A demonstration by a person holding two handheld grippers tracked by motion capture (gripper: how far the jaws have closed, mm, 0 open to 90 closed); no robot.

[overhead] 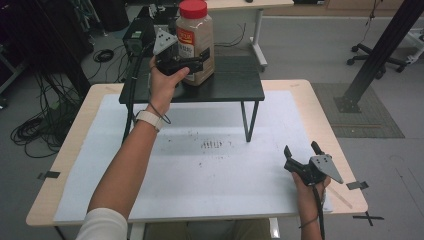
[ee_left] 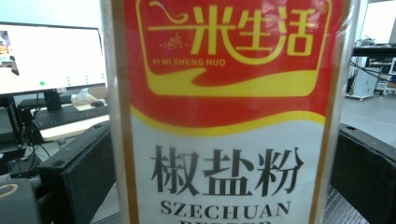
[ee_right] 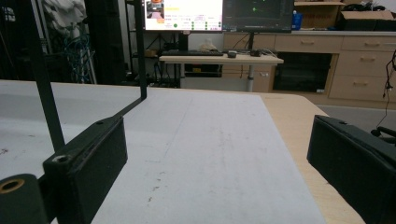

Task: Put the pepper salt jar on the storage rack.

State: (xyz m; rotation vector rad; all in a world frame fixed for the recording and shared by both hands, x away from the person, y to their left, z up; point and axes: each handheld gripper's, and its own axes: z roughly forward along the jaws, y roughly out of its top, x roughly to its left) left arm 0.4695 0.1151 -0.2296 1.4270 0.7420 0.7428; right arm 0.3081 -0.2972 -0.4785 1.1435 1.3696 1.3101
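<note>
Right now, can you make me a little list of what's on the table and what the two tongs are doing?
jar: spice jar with a red lid, upright on the black shelf
label: red and yellow, reads Szechuan
left tongs: jaws on either side of the jar; small gaps show beside it in the left gripper view
right tongs: open, nothing between them, low over the white mat
table: wooden, the mat covers most of it
marks: small dark specks on the mat's middle
</note>
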